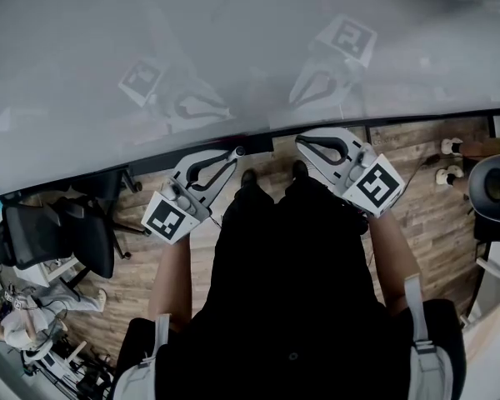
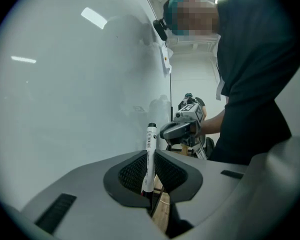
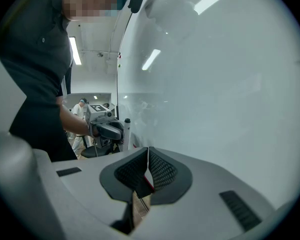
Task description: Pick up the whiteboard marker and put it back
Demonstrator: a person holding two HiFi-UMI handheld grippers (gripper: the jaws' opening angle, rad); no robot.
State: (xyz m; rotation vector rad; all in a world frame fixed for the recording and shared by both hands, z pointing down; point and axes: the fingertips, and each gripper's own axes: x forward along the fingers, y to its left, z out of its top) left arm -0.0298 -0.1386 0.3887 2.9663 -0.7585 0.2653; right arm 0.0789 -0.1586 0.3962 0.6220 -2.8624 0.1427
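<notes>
The whiteboard marker (image 2: 151, 136), white with a black cap on top, stands upright between the jaws of my left gripper (image 2: 150, 155), which is shut on its lower body. In the head view my left gripper (image 1: 232, 154) and right gripper (image 1: 303, 143) both point at the bottom edge of the whiteboard (image 1: 233, 48). My right gripper (image 3: 148, 152) has its pads closed together with nothing between them. From the right gripper view, my left gripper (image 3: 110, 130) holds the marker (image 3: 127, 130) close to the board (image 3: 215, 84).
The glossy whiteboard (image 2: 75, 84) fills the space just ahead of both grippers and mirrors them. Below is a wooden floor (image 1: 417, 215). A black office chair (image 1: 62, 236) stands to the left, a dark stool (image 1: 496, 186) to the right, and a seated person (image 1: 25, 323) at the lower left.
</notes>
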